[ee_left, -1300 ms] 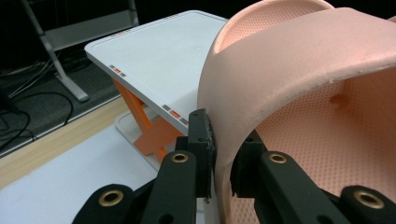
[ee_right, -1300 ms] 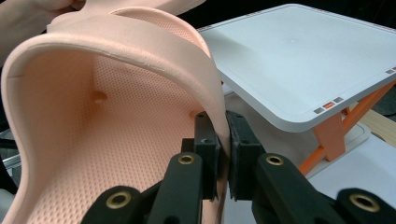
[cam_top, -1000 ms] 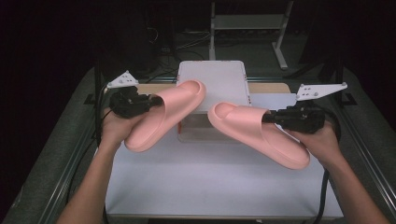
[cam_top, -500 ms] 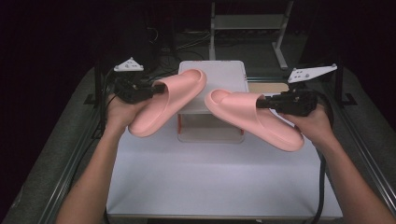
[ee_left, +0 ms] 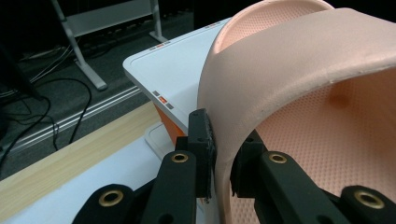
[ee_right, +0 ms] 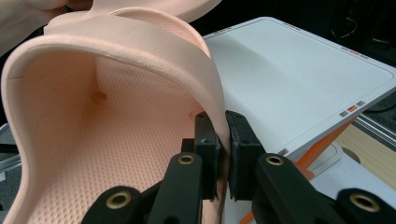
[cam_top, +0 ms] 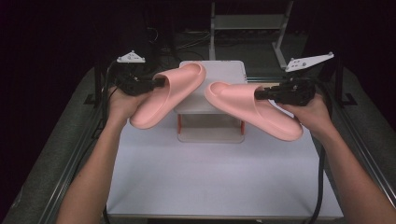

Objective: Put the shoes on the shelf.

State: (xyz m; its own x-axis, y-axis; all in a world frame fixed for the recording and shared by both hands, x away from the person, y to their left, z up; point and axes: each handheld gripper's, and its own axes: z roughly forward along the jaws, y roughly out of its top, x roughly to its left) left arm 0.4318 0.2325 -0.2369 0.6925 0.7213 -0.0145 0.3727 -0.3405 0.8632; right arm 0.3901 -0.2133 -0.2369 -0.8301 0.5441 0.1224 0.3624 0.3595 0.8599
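Both slippers have come up and moved toward the far edge of the tabletop (cam_top: 210, 186). We hold the left slipper (cam_top: 168, 93) in the left gripper (cam_top: 156, 84), the right slipper (cam_top: 252, 109) in the right gripper (cam_top: 260, 93), jaws clamped on each strap, above the white stand (cam_top: 219, 70).

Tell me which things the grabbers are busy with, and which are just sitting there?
Busy with:
- left slipper, pinched at its strap by the left gripper
- right slipper, pinched at its strap by the right gripper
- white rack just behind and below the slippers, perhaps where they go

Just sitting there:
- metal stand at the back
- cables on the floor
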